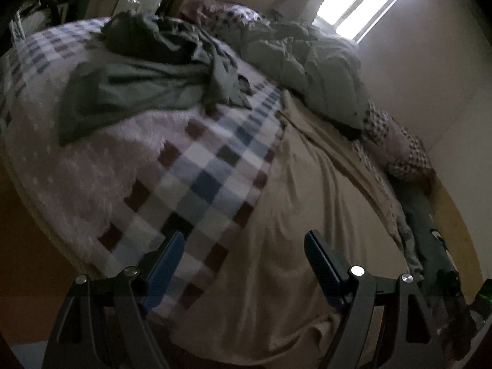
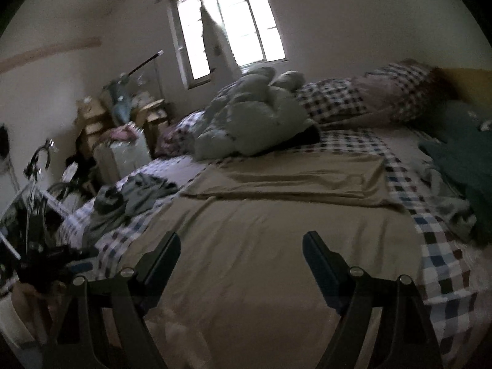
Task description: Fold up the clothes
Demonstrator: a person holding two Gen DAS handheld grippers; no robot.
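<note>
A tan garment (image 2: 270, 215) lies spread on the checked bed cover, its far part folded over into a flat band (image 2: 292, 178). In the left wrist view the same tan garment (image 1: 307, 200) runs from the near edge toward the pillows. My left gripper (image 1: 243, 240) hangs open above its left border, where tan meets the checks, with nothing between the fingers. My right gripper (image 2: 241, 240) is open over the near middle of the tan cloth, empty too. A crumpled grey-green pile of clothes (image 1: 147, 70) lies on the bed's left side, also seen as a grey-green heap (image 2: 135, 196).
A bunched pale duvet (image 2: 255, 123) and checked pillows (image 2: 353, 95) sit at the head of the bed under the window. Dark green clothing (image 2: 461, 160) lies at the right. A bicycle (image 2: 33, 190), boxes and clutter (image 2: 123, 135) crowd the floor left of the bed.
</note>
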